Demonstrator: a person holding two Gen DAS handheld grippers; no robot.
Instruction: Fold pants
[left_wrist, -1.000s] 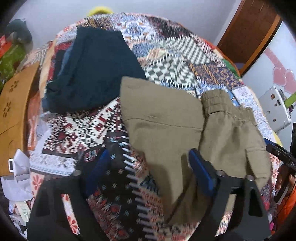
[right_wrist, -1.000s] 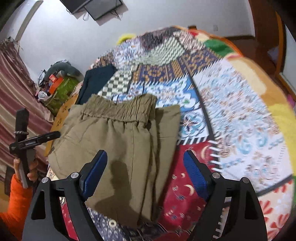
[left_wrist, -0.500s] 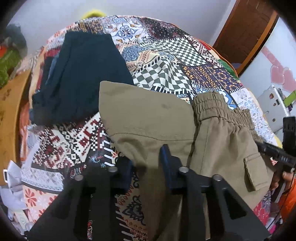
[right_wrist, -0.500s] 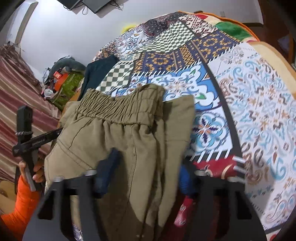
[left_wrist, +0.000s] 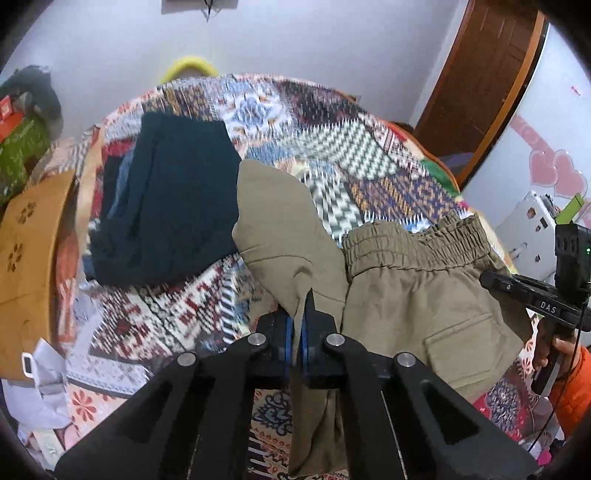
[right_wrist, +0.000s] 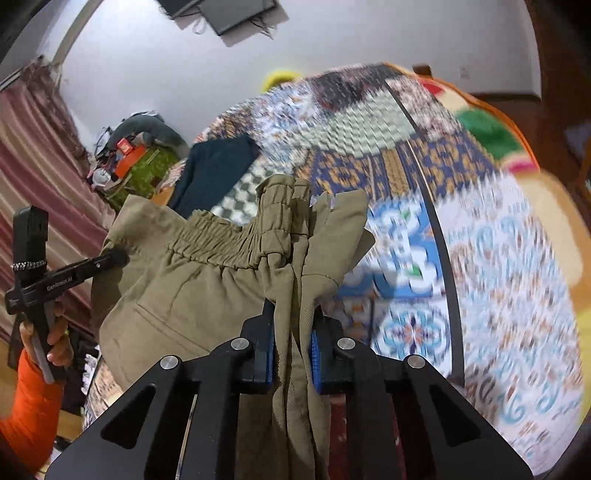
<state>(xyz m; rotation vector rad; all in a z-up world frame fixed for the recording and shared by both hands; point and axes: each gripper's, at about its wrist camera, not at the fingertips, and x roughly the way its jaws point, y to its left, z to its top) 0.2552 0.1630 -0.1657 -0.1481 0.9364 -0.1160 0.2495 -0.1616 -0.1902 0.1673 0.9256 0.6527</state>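
Gripping the khaki pants (left_wrist: 413, 295) at two spots, both tools are carrying the garment up off the patchwork bed (left_wrist: 332, 147), which looks like the lift that begins the next fold. The left tool (left_wrist: 298, 345) is clamping a thin fold of the leg end, its pads pressed nearly together; the right tool (right_wrist: 291, 354) is pinching a thicker bunch of stacked layers below the elastic waistband (right_wrist: 221, 240). Half a second ago both tools were only partly closed around cloth lying flat on the bed; now the fabric is hanging and bunching between them. Next, I judge, the held edge needs carrying toward the waistband and laying down evenly. Beyond the pants, a dark blue garment (left_wrist: 170, 199) is lying on the bed.
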